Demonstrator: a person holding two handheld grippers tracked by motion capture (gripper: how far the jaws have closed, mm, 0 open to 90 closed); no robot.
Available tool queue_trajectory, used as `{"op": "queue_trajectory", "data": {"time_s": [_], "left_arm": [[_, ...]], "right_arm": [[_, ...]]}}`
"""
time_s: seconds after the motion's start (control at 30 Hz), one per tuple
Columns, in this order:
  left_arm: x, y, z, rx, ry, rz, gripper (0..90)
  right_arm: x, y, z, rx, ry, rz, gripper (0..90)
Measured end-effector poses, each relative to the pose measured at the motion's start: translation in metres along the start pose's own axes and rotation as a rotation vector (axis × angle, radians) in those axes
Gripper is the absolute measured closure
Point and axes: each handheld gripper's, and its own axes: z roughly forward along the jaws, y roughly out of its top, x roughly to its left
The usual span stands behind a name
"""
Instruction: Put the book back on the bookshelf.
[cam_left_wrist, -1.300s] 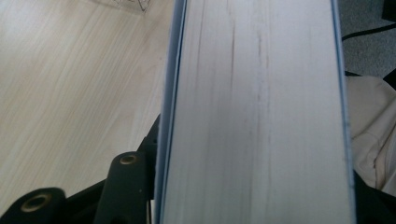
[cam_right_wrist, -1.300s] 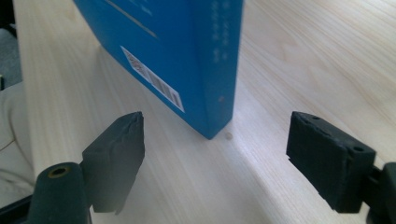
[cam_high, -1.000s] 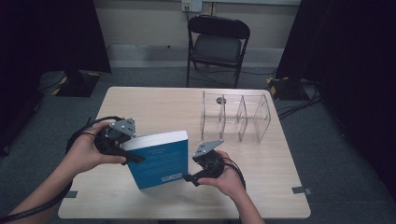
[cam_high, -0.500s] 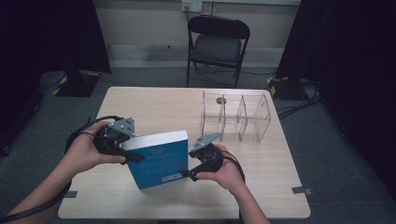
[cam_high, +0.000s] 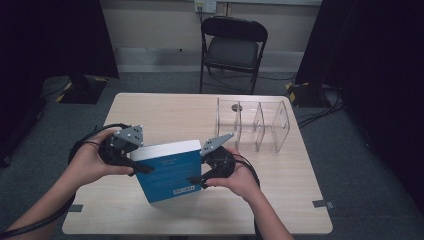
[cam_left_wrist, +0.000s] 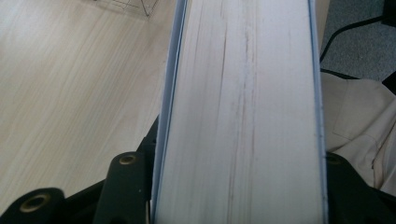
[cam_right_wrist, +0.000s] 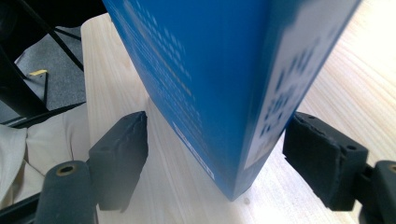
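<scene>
We are looking along the left claw (cam_left_wrist: 238, 196) and its jaws are clamping the page edge of the blue book (cam_high: 167, 170), one black jaw pressing on each cover. Across from it, the right claw (cam_right_wrist: 224, 158) is standing apart around the spine corner: the left pad is hanging clear of the cover, the right pad is sitting close by the spine, and we cannot tell whether it is touching.

Compared with a second ago, the right claw (cam_high: 200, 181) is sitting a little higher against the book's right edge, and its hand has lifted with it. The left claw (cam_high: 136, 166) is keeping its place, and the book is standing at the same tilt.

The book is standing upright on its lower corner on the pale wooden counter (cam_high: 165, 112), front cover facing us in the high view, near the person's edge and slightly left of middle. A clear divided rack (cam_high: 252, 125) is standing well apart from it toward the far right of the counter. Beyond the counter a black folding chair (cam_high: 232, 47) is waiting on grey carpet, with dark curtains to both sides.

Both forearms are coming in from the bottom, the left hand (cam_high: 92, 162) wrapping its tool from the left, the right hand (cam_high: 240, 175) angling in from below right.
</scene>
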Motion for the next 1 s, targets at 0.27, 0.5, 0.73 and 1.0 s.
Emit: {"op": "queue_trajectory", "data": {"time_s": [0.27, 0.5, 0.73, 1.0], "left_arm": [[0.001, 0.0, 0.0, 0.006, -0.006, -0.003, 51.2], [0.001, 0.0, 0.0, 0.005, -0.007, -0.002, 50.7], [0.001, 0.0, 0.0, 0.006, -0.008, -0.001, 50.2], [0.001, 0.0, 0.0, -0.001, -0.004, 0.005, 49.7]], "right_arm": [[0.001, 0.016, -0.006, 0.011, 0.011, -0.018, 22.4], [0.002, 0.031, -0.01, -0.002, 0.032, -0.042, 23.3], [0.003, 0.041, -0.009, 0.024, 0.043, -0.068, 23.9], [0.002, 0.049, -0.008, 0.016, 0.052, -0.068, 24.1]]}}
